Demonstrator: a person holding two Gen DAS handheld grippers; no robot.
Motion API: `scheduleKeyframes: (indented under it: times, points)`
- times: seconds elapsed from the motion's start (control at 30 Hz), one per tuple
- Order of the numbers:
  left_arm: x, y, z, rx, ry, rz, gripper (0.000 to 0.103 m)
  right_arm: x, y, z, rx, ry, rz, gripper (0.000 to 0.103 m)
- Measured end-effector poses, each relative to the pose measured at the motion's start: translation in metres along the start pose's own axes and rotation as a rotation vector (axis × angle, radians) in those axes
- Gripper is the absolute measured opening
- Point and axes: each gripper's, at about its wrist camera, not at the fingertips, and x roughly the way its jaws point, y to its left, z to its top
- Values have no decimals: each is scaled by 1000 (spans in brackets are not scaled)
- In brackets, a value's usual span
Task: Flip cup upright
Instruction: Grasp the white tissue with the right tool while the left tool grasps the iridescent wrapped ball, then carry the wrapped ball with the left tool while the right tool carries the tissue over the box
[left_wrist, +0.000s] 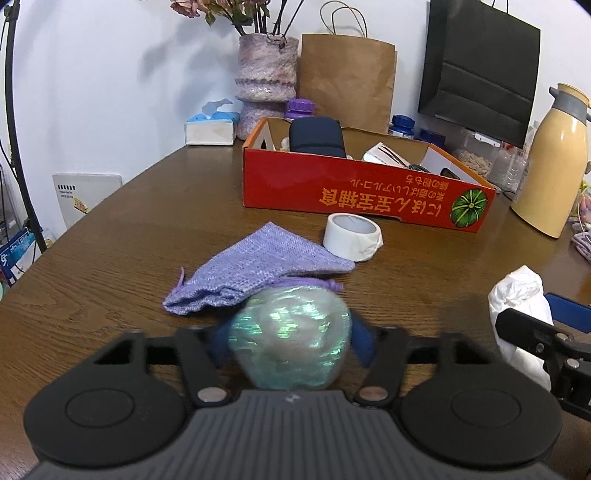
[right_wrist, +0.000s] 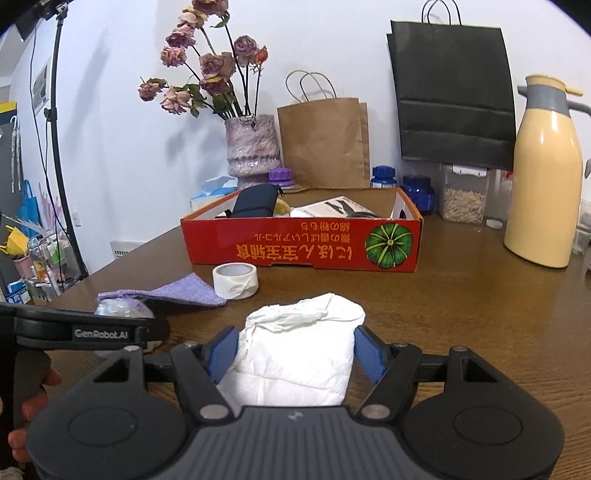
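Note:
An iridescent, greenish cup (left_wrist: 290, 332) lies on the wooden table (left_wrist: 110, 258), slightly blurred, with its far end tucked under a purple woven pouch (left_wrist: 255, 269). My left gripper (left_wrist: 290, 341) is shut on it, with a blue pad against each side. The right wrist view shows the cup (right_wrist: 122, 308) small at the left, behind one of the left gripper's fingers (right_wrist: 99, 332). My right gripper (right_wrist: 295, 354) is shut on a crumpled white paper bundle (right_wrist: 303, 350), also seen in the left wrist view (left_wrist: 517, 295).
A roll of white tape (left_wrist: 351, 236) sits just beyond the pouch. Behind it stands a red cardboard box (left_wrist: 351, 195) holding oddments. A cream thermos (left_wrist: 554, 158), a vase (left_wrist: 266, 81), paper bags and jars line the wall. A person's hand (right_wrist: 29, 406) grips the left handle.

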Motion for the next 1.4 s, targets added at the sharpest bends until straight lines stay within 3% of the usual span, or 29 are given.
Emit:
scheduleKeyframes:
  times: [0.1,0.8,1.4]
  points:
    - [-4,0,-1,0,-11,-14,47,-1,1,-1,-3,-7,-6,68]
    - [-46,-7,-13,35,-53,-122,44,-8,-1,-2,15,-72,-29,68]
    - [-72,-26,13,61,-150,-191,44,-27,-3,13,13,-127,-69,68]
